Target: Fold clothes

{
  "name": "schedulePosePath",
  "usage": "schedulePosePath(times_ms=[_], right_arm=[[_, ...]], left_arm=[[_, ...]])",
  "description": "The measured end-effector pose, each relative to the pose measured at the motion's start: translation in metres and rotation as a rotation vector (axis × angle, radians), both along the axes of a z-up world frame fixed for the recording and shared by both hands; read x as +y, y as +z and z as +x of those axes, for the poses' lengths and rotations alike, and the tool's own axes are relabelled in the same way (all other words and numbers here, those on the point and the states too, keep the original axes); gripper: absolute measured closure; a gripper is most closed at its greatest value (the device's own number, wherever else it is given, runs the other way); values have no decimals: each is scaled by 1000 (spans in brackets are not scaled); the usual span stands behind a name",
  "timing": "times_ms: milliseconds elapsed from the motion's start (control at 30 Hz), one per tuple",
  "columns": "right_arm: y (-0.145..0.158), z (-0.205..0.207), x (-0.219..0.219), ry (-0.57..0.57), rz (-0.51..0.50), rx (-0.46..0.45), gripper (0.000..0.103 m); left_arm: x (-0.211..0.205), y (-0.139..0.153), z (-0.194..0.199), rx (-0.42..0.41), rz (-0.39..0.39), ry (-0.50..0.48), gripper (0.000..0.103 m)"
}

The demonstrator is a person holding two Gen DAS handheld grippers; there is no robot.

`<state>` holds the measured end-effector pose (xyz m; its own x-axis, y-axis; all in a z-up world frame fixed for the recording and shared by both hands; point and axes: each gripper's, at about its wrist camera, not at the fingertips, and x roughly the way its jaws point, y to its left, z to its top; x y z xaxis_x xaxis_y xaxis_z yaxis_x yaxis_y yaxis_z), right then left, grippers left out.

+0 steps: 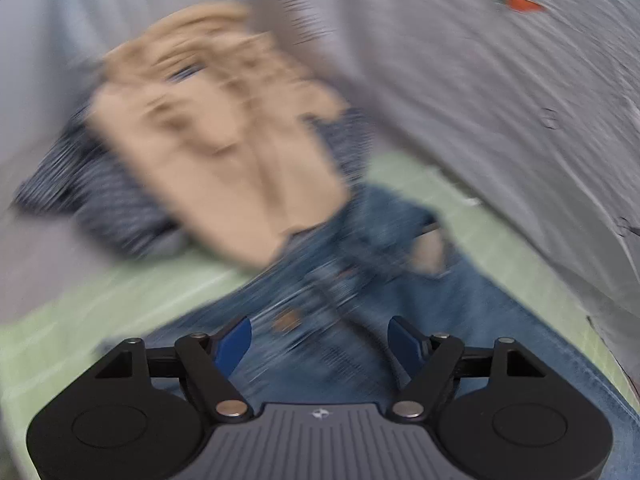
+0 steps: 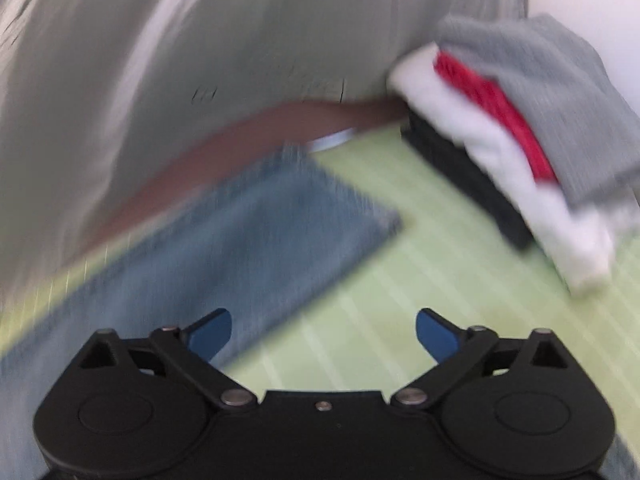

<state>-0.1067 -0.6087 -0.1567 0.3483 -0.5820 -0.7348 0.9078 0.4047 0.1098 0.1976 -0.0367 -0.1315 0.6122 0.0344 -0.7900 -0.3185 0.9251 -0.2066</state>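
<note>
Blue jeans (image 1: 360, 280) lie spread on the pale green striped surface (image 1: 80, 312). In the left wrist view my left gripper (image 1: 320, 340) is open and empty just above the jeans' waist area. In the right wrist view the jeans' leg end (image 2: 260, 232) lies ahead and left. My right gripper (image 2: 324, 332) is open and empty, its left finger over the denim edge and its right finger over bare green surface (image 2: 400, 280). Both views are motion-blurred.
A tan garment (image 1: 224, 140) lies on a dark striped one (image 1: 92, 196) beyond the jeans. A folded stack (image 2: 520, 128) of grey, red, white and black clothes sits at right. A grey sheet (image 1: 500, 100) with a small carrot print drapes behind; it also shows in the right wrist view (image 2: 200, 40).
</note>
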Motion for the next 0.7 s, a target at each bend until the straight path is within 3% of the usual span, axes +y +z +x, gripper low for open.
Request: schedulePosePath(times_ms=[133, 267, 433, 633, 667, 700], right_arm=[[-9, -23, 56, 58, 30, 36, 2], [-13, -37, 97, 82, 85, 30, 1], [-17, -46, 135, 122, 138, 35, 1], [-11, -53, 169, 148, 123, 49, 1], [-10, -55, 174, 147, 121, 48, 1], [-11, -57, 178, 146, 122, 47, 1]], left_arm=[[41, -11, -40, 34, -65, 122, 26], [63, -25, -67, 31, -160, 175, 26], [62, -38, -76, 21, -173, 128, 26], [57, -46, -65, 18, -168, 63, 27], [58, -47, -64, 14, -176, 62, 28], [59, -49, -64, 8, -187, 61, 45]])
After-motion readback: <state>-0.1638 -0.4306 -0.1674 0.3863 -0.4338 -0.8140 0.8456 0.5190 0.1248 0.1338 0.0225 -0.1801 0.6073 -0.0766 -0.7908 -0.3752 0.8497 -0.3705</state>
